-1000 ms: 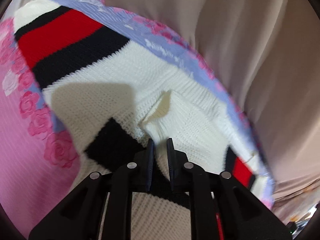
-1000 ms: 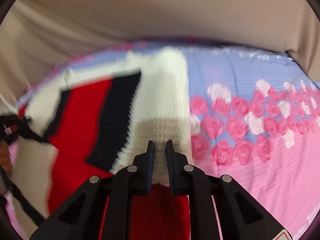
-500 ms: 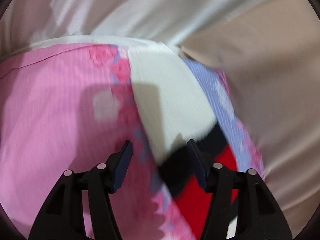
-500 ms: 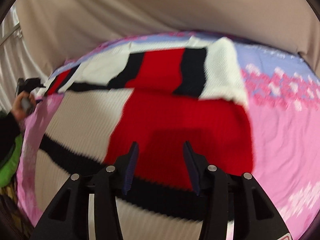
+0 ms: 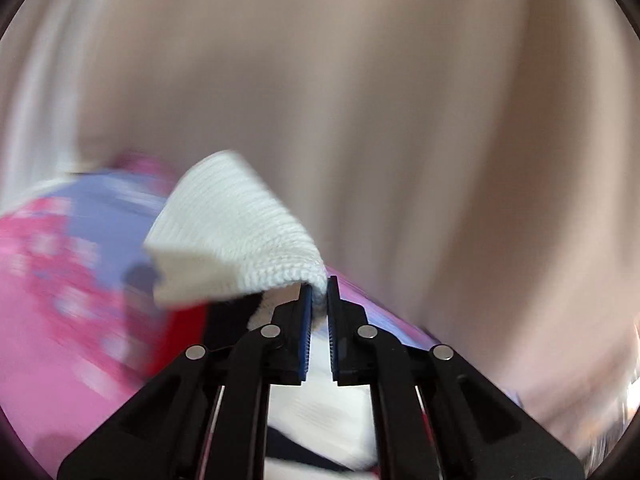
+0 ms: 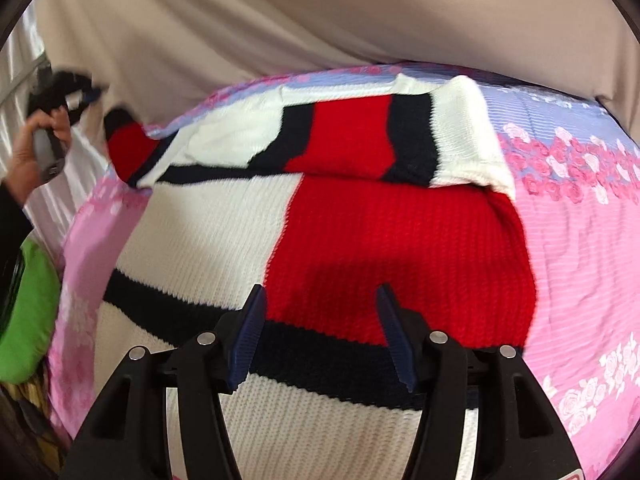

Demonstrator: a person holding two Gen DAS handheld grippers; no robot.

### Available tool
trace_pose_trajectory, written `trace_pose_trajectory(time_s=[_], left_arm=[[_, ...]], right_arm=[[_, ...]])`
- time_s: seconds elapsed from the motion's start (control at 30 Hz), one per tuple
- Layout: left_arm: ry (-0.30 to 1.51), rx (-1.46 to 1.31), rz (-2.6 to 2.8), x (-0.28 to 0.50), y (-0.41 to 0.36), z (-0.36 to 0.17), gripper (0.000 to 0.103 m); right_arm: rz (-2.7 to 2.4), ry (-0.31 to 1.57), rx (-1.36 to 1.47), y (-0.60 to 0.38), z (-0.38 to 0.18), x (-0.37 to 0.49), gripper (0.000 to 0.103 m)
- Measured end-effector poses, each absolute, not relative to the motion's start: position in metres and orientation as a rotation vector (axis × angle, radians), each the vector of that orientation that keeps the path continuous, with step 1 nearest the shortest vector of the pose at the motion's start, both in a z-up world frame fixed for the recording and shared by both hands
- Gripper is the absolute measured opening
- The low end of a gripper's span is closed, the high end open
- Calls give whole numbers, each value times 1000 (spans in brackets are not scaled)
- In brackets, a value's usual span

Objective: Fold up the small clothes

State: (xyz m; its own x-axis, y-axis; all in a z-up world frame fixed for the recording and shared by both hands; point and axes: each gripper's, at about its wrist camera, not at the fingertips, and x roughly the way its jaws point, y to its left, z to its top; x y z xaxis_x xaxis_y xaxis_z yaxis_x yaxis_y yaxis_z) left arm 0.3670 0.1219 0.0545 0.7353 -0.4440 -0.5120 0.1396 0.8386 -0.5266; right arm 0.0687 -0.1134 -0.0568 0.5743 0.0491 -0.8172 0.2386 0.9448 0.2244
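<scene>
Left gripper [image 5: 318, 294] pinching white cuff of red-white-black knit sweater [image 6: 396, 248]; right gripper [image 6: 320, 332] spread; lay sleeve flat across body, away from bedsheet [image 6: 580, 264] edge

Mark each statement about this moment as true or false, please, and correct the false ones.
1. The left gripper is shut on the sweater. True.
2. The right gripper is also shut on knit. False: its fingers stand wide apart, above the sweater.
3. The sweater is plain white. False: it has red, black and white blocks.
4. The sweater lies on a pink floral bedsheet. True.
5. The far right sleeve hangs off the bed. False: it lies folded across the body.
</scene>
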Motion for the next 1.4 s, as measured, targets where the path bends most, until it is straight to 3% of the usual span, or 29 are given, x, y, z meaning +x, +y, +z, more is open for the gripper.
trace_pose_trajectory(time_s=[0.07,0.13,0.17,0.37,0.63,0.73,0.83,0.9,0.93,0.97,1.0,1.13,1.23,1.4], left_arm=[[744,-466,-472,334,54,43,12],[854,-472,-518,311,9,11,50],[924,-486,-496,298,-8,-14,76],[1079,-689,-297,268,38,-97,73],[1007,-831,-83,334,135,-105,73],[1021,-875,-47,353,144,-117,63],[1051,-903,-43,361,148,-131,43],[1067,-877,-23,372,149,-129,22],[1073,-861,-10,377,149,-127,18],[1072,-852,7,382,149,-123,11],[1060,-852,9,371,159,-112,9],[936,-827,-17,363,171,-73,9],[968,-742,-14,366,158,-79,9],[1037,-721,27,361,147,-105,9]], right_arm=[[-131,948,346,-125,-55,66,56],[-149,941,366,-140,-54,61,58],[-163,941,373,-149,-54,59,58],[-207,898,403,-194,-44,54,62],[-153,876,560,-241,-63,149,67],[-198,906,618,-256,-85,187,66],[-222,901,650,-262,-100,211,67],[-216,895,675,-261,-106,219,56],[-218,895,676,-259,-108,224,47],[-211,898,656,-255,-108,231,18],[-195,899,650,-251,-107,235,10],[-97,654,622,-239,-24,221,9],[-103,507,476,-233,27,193,9],[-237,912,585,-278,-98,208,8]])
